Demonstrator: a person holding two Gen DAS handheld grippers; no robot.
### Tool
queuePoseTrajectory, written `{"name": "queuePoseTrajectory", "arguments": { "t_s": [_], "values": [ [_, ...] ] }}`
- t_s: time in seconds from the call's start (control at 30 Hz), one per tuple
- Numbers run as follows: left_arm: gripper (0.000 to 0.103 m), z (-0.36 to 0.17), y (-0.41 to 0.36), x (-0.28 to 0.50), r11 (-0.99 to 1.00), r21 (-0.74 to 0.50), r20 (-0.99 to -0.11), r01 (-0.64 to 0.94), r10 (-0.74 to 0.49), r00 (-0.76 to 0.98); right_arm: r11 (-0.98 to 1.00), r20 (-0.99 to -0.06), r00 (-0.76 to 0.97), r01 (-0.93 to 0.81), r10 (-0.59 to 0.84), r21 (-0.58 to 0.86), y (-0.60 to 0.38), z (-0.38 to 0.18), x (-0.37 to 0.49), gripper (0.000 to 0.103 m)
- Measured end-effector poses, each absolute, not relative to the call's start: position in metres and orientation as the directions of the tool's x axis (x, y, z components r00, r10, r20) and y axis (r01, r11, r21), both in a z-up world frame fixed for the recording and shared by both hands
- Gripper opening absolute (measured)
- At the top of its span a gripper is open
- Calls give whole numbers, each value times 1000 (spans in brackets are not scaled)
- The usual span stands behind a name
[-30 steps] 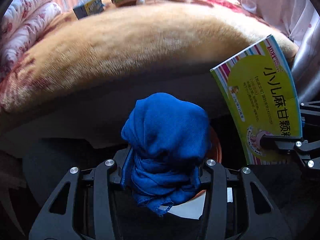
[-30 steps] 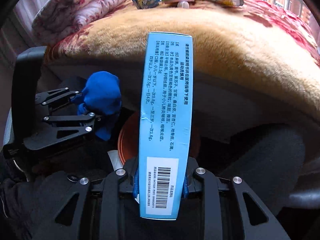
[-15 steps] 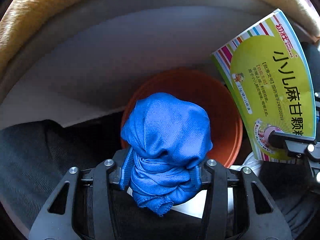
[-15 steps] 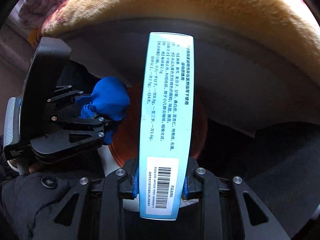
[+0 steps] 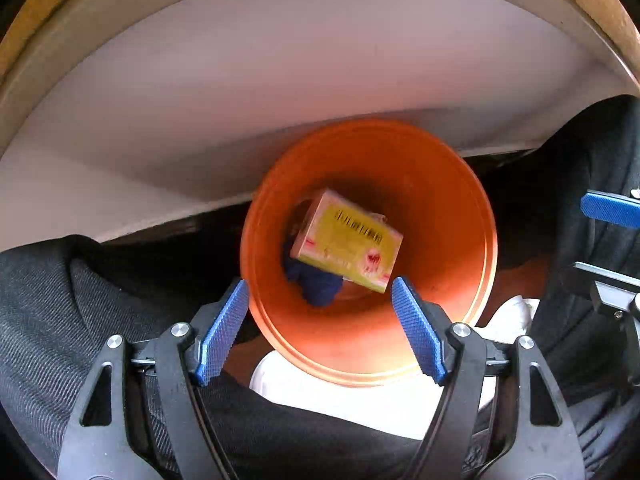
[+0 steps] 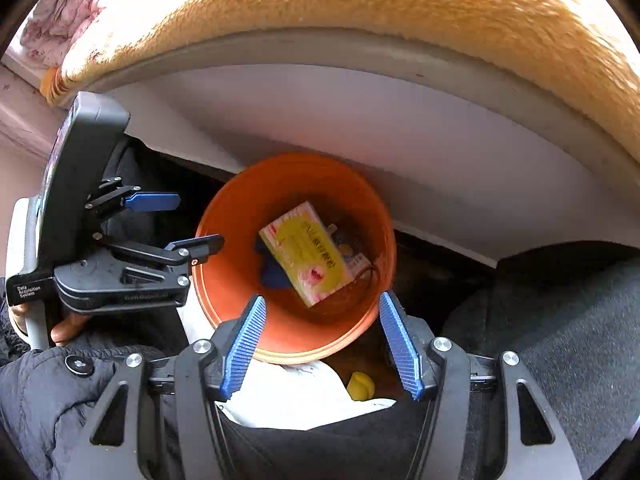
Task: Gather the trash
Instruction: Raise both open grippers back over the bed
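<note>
right wrist: tan blanket beyond bin

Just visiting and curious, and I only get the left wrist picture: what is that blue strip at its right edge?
Observer: One pad of the right claw. Its jaws have just been opening and stand apart, empty, over the round orange plastic bucket.
Visitor: And who carries the claw I look through?
Observer: A person's hand grips the handle below the left claw, whose jaws have also just been opening, with nothing between them.
Visitor: Anything beside the bucket?
Observer: A small rounded yellow object, next to something white; I can't tell what it is.
</note>
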State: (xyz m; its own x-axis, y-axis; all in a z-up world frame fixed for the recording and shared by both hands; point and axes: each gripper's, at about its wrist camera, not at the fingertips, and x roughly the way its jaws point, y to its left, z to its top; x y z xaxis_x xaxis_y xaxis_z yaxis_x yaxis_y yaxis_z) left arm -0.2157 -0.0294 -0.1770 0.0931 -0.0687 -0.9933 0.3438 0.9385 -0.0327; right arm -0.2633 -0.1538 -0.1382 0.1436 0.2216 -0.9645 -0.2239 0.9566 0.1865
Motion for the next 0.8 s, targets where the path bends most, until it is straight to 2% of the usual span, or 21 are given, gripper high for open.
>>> {"name": "queuePoseTrajectory", "arguments": {
  "t_s": [0.17,0.37,0.6,0.8],
  "values": [
    [72,-170,-31,-216,944,-52,-991,327,-90,103,956,-960,166,-227,226,186,-156,-130,-267,60],
    [72,-149,-20,-222,943,-110,-975,315,-164,150,947,-938,249,-269,242,173,-156,-92,-275,60],
    [72,-96,-13,-247,926,-57,-917,373,-196,347,930,-874,379,-315,305,188,-163,-25,-260,65],
    [72,-51,0,-248,939,-25,-842,344,-205,498,926,-805,512,-358,301,119,-149,37,-210,65]
  ]
}}
